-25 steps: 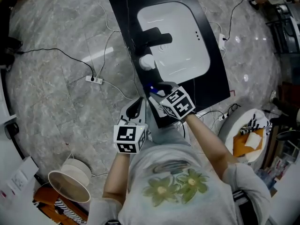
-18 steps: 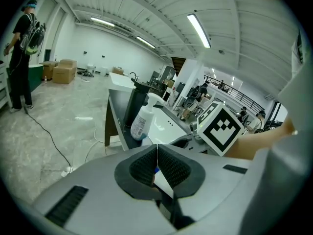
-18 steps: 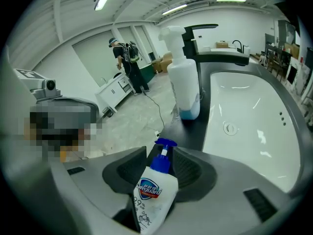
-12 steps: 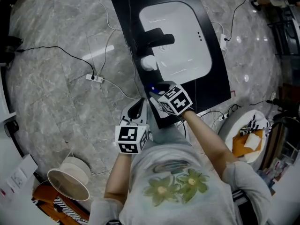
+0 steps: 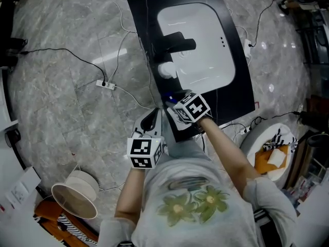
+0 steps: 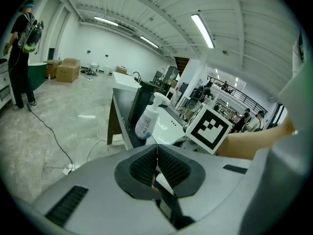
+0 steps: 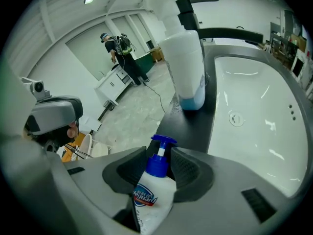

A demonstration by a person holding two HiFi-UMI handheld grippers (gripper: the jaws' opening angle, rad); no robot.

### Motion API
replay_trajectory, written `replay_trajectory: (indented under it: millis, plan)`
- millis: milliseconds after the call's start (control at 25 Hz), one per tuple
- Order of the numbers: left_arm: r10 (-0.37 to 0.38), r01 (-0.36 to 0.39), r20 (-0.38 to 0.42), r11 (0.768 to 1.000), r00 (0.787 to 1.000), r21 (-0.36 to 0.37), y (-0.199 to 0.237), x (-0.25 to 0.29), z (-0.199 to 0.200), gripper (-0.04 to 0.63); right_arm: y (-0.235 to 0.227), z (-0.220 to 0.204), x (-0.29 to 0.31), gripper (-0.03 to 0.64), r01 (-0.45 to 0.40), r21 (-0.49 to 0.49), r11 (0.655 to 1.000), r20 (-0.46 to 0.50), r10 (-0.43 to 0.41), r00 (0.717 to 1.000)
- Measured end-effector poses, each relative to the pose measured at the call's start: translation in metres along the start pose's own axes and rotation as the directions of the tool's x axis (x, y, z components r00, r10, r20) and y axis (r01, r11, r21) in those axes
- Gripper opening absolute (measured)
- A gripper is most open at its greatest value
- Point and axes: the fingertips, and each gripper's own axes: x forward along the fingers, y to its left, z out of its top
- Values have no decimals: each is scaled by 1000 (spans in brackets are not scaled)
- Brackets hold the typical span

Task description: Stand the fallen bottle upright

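My right gripper [image 5: 172, 101] is shut on a white soap bottle [image 7: 152, 190] with a blue pump [image 7: 159, 156]. The pads clamp its neck and shoulder, and the pump points along the jaws toward the black counter [image 7: 190, 124]. In the head view only the blue pump [image 5: 165, 96] shows, over the counter's near left edge [image 5: 154, 94]. My left gripper [image 5: 152, 113] hangs shut and empty just left of the counter edge, its pads [image 6: 168, 166] meeting at the tip. A white spray bottle [image 7: 186, 67] with blue liquid stands upright beyond, beside the sink [image 7: 254, 116].
A black faucet [image 5: 172, 41] rises at the sink's left rim, next to the spray bottle [image 5: 165, 69]. Cables and a power strip [image 5: 105, 85] lie on the marble floor. A white spool [image 5: 75, 198] sits lower left, a cluttered chair [image 5: 271, 153] at right. A person [image 7: 120, 50] stands far off.
The right gripper has sunk slightly toward the counter with the soap bottle still in it. The left gripper has kept still.
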Motion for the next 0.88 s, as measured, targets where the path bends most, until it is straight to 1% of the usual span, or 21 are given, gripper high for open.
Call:
replay_trajectory:
  millis: [280,400,640,880]
  plan:
    - [1,-1,11,1000,1000,1,0,-1,5,21,3,-2,3,156,-19,-2,1000,-51,19,999]
    - [-1,1,9,1000,1000,2,1,0,5,21,2,-2,3,156,-23,1,1000,-41,23,999]
    - [-4,4,6,1000,1000,0,2,-2,3,21,3,-2,1,156,8,-17,1000,-14,-9,1000]
    - [-6,6,8,1000,1000,2,2,-6,3,21,7,0,-5,155,18,-36,999,11,-17,1000]
